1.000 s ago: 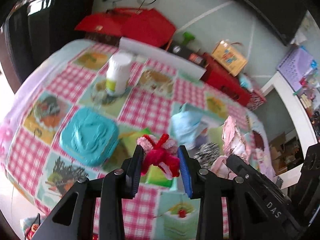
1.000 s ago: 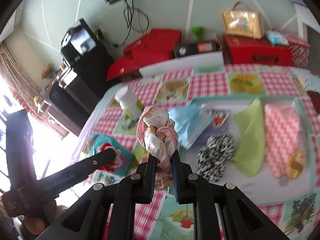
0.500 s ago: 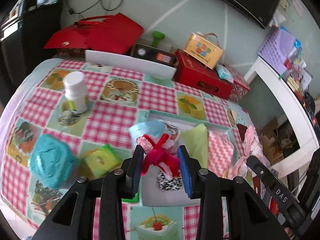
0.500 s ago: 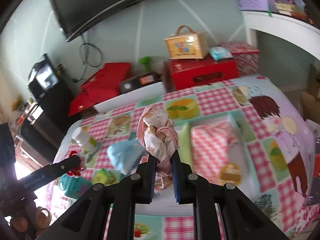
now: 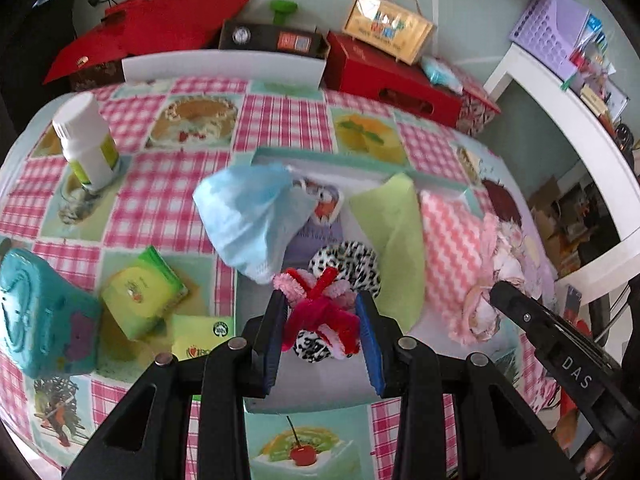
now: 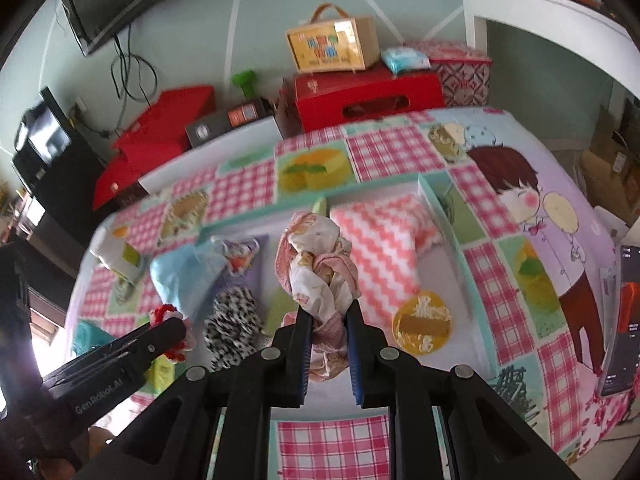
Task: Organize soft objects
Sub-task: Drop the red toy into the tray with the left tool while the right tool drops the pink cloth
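My left gripper [image 5: 322,320] is shut on a red and pink pipe-cleaner bow [image 5: 320,308], held above the near edge of a shallow teal-rimmed tray [image 5: 332,158]. My right gripper [image 6: 326,324] is shut on a pink patterned scrunchie [image 6: 316,264], held above the same tray [image 6: 434,200]. In the tray lie a blue face mask [image 5: 252,216], a leopard-print scrunchie [image 5: 348,264], a green cloth [image 5: 394,240] and a pink zigzag cloth [image 6: 384,240]. The right gripper and its scrunchie show in the left wrist view [image 5: 486,280].
On the checked tablecloth left of the tray stand a white bottle [image 5: 86,148], a teal box [image 5: 40,316] and green packets [image 5: 140,292]. A yellow round item [image 6: 422,322] lies in the tray. Red boxes [image 5: 392,80] and a white board [image 5: 224,66] line the far edge.
Both grippers moved right and forward over the tray, still holding their objects. The teal box and bottle slid to the left of the left view.
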Tool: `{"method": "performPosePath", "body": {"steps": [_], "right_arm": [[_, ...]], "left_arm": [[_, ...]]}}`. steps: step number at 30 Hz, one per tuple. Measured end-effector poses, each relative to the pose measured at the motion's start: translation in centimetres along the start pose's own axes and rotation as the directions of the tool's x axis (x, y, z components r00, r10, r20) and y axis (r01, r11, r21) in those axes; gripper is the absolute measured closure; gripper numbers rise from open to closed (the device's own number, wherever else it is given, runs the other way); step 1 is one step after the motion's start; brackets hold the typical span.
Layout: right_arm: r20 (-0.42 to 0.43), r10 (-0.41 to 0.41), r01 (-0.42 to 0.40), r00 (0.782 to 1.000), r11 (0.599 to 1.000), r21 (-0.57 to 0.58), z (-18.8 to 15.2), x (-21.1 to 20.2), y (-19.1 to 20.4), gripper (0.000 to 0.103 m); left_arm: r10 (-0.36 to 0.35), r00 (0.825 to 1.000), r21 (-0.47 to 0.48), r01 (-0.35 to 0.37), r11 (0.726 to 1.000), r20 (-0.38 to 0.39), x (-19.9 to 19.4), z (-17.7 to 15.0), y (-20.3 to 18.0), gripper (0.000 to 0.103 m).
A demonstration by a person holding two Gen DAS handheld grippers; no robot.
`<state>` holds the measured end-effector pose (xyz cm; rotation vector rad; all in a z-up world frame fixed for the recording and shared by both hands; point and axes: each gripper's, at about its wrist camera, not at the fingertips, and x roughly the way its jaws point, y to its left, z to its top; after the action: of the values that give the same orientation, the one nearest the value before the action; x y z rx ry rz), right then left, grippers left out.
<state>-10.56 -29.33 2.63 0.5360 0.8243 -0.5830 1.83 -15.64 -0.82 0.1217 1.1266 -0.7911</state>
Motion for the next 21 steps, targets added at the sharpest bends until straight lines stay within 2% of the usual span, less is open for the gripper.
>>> {"method": "performPosePath", "body": {"steps": [8,10,11,13,18,21], "right_arm": [[-0.115,-0.074,0.070,0.991,0.997,-0.043,-1.2,3.3,0.2,0.084],[-0.118,-0.081,0.076,0.990,0.996,-0.048,-1.2,3.3,0.2,0.083],[-0.116,-0.084,0.078,0.990,0.996,-0.050,-1.2,3.2,0.2,0.079],[-0.109,-0.086,0.081,0.990,0.995,-0.054,-1.1,3.1,0.4,0.056],[-0.096,-0.099,0.093,0.990,0.993,-0.069,-1.0,2.8,0.8,0.054],[-0.083,-0.111,0.104,0.990,0.991,-0.082,-0.9,2.2,1.3,0.054]], "left_arm": [[-0.013,0.997,0.032,0.015,0.999,-0.079,2.1,-0.9,-0.3,0.064],[-0.026,0.996,0.027,0.029,0.999,-0.081,1.9,-0.9,-0.2,0.047],[-0.037,0.996,0.019,0.039,0.999,-0.079,1.8,-0.8,-0.1,0.043],[-0.062,0.995,0.002,0.062,0.998,-0.073,1.1,-0.8,0.4,0.040],[-0.072,0.996,-0.079,0.067,0.995,-0.060,-1.3,-0.6,3.2,0.040],[-0.041,0.998,-0.131,0.034,0.991,-0.047,-2.9,-0.1,5.5,0.040]]}}
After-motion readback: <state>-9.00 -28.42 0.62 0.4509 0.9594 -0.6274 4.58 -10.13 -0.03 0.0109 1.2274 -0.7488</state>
